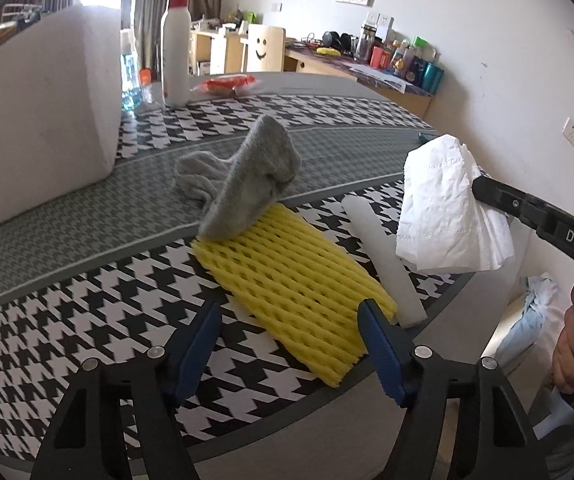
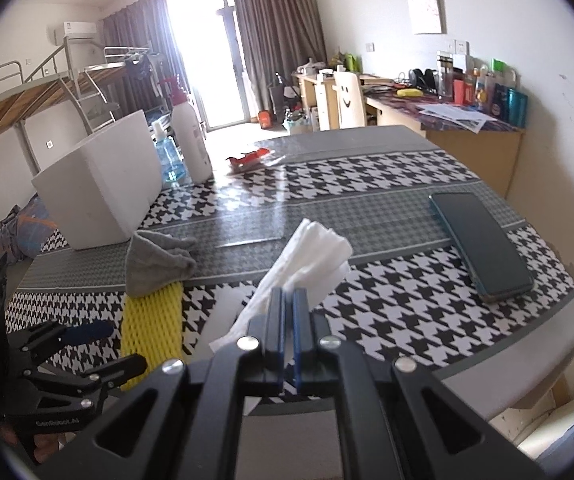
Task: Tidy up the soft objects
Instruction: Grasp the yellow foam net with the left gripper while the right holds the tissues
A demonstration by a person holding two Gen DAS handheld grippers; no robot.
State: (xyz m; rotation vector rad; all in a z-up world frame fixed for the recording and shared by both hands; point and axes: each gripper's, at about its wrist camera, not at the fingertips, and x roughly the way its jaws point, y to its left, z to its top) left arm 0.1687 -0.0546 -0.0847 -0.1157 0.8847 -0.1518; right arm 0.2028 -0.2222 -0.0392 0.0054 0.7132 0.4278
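From the left wrist, the left tongs point(image 1: 289, 344) stand open with nothing between the blue pads, just short of the near end of the yellow foam net point(image 1: 287, 276), a springy lattice sleeve lying on the houndstooth bench point(image 1: 67, 320) with a limp grey cloth point(image 1: 243, 184) draped over its far end and a smooth white foam stick point(image 1: 383, 256) on its right; better to pinch the net's free near corner and draw it out slowly. From the right wrist, the right tongs point(image 2: 289, 312) are closed on a crumpled white tissue point(image 2: 311, 256), held above the bench near the net, with the white foam box point(image 2: 103, 184) far left.
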